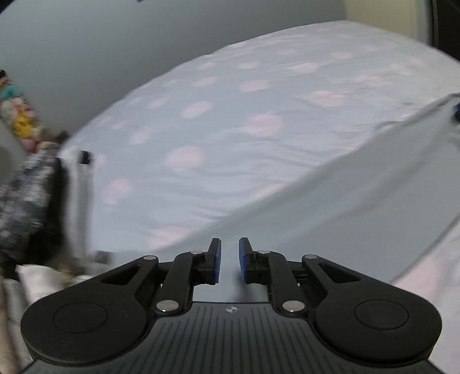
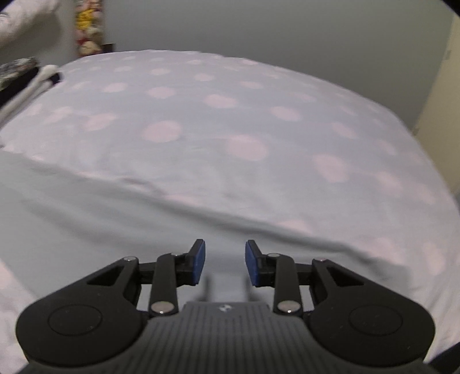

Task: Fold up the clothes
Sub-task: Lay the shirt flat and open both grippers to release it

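Observation:
A pale grey garment [image 1: 345,207] lies spread on the bed; its edge runs from the bottom centre up to the right. My left gripper [image 1: 230,259] hovers just over its near part, the blue pads a narrow gap apart, with only cloth showing below the gap. The right wrist view has the same garment [image 2: 100,218] across the lower half. My right gripper [image 2: 224,263] is open wider above it, its fingers casting shadows on the cloth. Neither gripper holds anything. A small dark blue spot [image 1: 455,112] sits at the garment's far right edge; I cannot tell what it is.
The bed sheet [image 2: 230,115] is white with pink dots and reaches a grey wall. A pile of dark patterned clothes [image 1: 26,201] and a white piece with a dark tip [image 1: 82,178] sit at the bed's left edge. Colourful plush toys [image 2: 86,26] stand behind.

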A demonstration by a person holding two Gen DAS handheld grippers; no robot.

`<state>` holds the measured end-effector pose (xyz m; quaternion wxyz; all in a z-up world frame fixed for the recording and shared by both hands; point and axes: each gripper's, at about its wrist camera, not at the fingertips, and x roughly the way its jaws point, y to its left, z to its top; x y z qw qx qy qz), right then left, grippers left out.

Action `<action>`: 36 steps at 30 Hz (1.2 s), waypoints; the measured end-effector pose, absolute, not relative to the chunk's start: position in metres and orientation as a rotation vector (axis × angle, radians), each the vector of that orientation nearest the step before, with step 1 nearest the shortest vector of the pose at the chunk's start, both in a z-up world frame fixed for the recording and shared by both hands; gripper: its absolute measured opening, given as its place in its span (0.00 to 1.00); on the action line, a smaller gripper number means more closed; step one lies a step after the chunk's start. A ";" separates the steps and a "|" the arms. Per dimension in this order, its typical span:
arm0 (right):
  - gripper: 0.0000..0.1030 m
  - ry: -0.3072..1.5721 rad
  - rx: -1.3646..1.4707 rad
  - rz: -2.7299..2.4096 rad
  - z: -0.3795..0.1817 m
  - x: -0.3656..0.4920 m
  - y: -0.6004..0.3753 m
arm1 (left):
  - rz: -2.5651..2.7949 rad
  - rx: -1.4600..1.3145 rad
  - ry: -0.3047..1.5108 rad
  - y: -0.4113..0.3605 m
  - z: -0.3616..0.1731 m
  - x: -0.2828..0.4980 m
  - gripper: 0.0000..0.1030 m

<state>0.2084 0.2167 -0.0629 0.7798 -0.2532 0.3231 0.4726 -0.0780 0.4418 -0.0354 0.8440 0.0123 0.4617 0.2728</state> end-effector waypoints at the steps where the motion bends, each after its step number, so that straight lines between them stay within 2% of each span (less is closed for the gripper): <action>1: 0.32 0.710 -0.548 1.034 -0.067 0.202 0.221 | 0.556 0.017 0.971 0.436 -0.040 -0.075 0.16; 6: 0.32 0.800 -0.529 1.030 -0.098 0.192 0.244 | 0.469 -0.061 1.015 0.430 -0.075 -0.052 0.18; 11: 0.35 0.776 -0.477 0.994 -0.112 0.195 0.264 | 0.486 -0.103 1.002 0.438 -0.098 -0.027 0.18; 21: 0.38 0.764 -0.377 0.935 -0.111 0.223 0.291 | 0.570 -0.252 0.892 0.472 -0.096 0.009 0.18; 29: 0.40 0.771 -0.280 0.882 -0.094 0.239 0.290 | 0.619 -0.247 0.862 0.473 -0.084 -0.004 0.18; 32: 0.38 0.803 -0.268 0.899 -0.087 0.240 0.278 | 0.575 -0.304 0.865 0.474 -0.081 -0.014 0.18; 33: 0.31 0.819 -0.276 0.908 -0.087 0.239 0.275 | 0.560 -0.326 0.867 0.474 -0.080 -0.016 0.18; 34: 0.28 0.836 -0.284 0.916 -0.087 0.238 0.273 | 0.562 -0.315 0.882 0.471 -0.082 -0.017 0.18; 36: 0.28 0.851 -0.319 0.925 -0.088 0.233 0.265 | 0.577 -0.269 0.923 0.462 -0.086 -0.018 0.18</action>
